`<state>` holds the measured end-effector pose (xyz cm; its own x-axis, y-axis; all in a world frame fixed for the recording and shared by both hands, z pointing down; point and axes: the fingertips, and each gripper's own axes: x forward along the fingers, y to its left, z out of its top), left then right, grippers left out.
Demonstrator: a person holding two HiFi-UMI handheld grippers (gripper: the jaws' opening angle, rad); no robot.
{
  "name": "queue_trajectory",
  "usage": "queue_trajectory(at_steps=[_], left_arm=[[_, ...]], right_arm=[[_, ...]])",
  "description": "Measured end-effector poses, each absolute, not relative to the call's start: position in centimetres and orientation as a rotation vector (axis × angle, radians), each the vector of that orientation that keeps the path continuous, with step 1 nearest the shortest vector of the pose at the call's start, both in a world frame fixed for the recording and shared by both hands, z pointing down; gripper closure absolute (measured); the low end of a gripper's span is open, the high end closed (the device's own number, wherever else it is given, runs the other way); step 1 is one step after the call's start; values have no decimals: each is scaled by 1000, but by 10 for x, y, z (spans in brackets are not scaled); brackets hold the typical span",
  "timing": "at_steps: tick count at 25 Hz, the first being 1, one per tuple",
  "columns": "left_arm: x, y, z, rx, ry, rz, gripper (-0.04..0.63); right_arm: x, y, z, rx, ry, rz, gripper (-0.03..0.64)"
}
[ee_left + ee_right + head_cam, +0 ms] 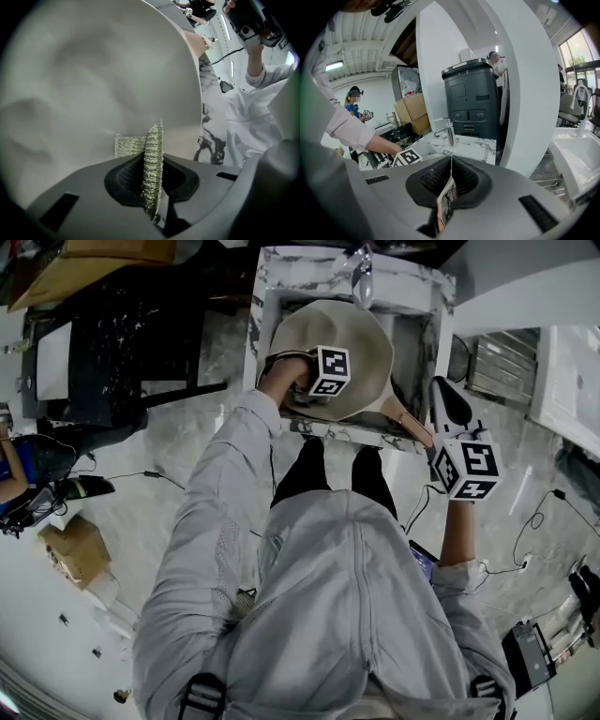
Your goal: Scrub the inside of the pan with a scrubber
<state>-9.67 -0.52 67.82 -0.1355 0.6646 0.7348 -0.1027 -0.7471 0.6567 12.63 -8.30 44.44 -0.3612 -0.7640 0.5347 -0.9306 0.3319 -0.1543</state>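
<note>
With our left gripper (151, 183) clamped on the scrubber (153, 154), which lies against the inside of the pan (93, 84) tilted in the sink (281, 277), and our right gripper (450, 180) shut on what seems its handle (409, 424), we should brace the pan and rub firm circles over its whole floor.

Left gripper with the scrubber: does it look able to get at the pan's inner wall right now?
Probably yes. The left gripper is shut on the scrubber, whose tip sits against or just off the pan interior; nothing shows between them. Contact itself I cannot confirm.
</note>
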Motion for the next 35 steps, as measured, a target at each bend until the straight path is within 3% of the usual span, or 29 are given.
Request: queue_trajectory(at_steps=[17, 35], left_arm=[[-122, -116, 727, 1691, -30, 2173, 525], [-51, -200, 736, 2160, -548, 2072, 525]], right_arm=[[140, -85, 456, 1530, -2188, 665, 581], [162, -77, 466, 1558, -2137, 712, 581]])
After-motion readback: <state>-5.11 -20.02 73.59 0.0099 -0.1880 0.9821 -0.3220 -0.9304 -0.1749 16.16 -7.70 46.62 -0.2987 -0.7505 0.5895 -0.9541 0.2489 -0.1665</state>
